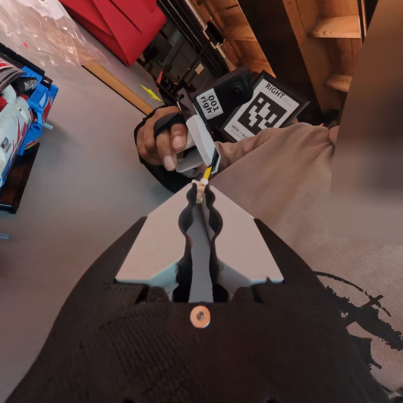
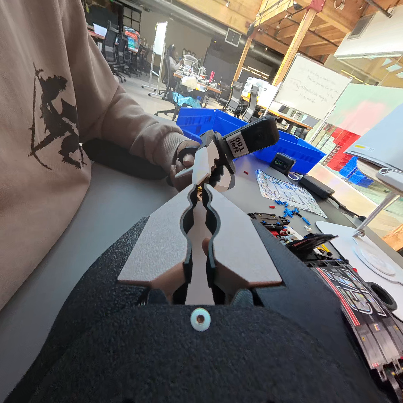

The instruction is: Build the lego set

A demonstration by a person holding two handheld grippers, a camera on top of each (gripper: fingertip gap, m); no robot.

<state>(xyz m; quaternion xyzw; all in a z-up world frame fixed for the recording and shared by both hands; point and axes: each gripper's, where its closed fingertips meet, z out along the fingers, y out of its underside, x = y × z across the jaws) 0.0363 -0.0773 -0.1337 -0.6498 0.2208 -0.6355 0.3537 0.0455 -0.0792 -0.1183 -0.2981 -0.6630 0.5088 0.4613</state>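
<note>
grey tabletop (image 1: 91, 174) fills the scene below the two raised tools, with a blue and white lego car model (image 1: 19, 122) far to one side of them. left gripper (image 1: 200, 190) pinches a small cream lego connector (image 1: 199, 192) at its tips. right gripper (image 1: 208, 166), tip to tip with it, clamps a thin yellow lego axle (image 1: 206, 173) that meets the connector.

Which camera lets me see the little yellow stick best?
The left wrist view. There the yellow axle runs in plain sight from the right tool into the small white connector in the left tool. The right wrist view shows only a yellow speck between tool tips.
</note>
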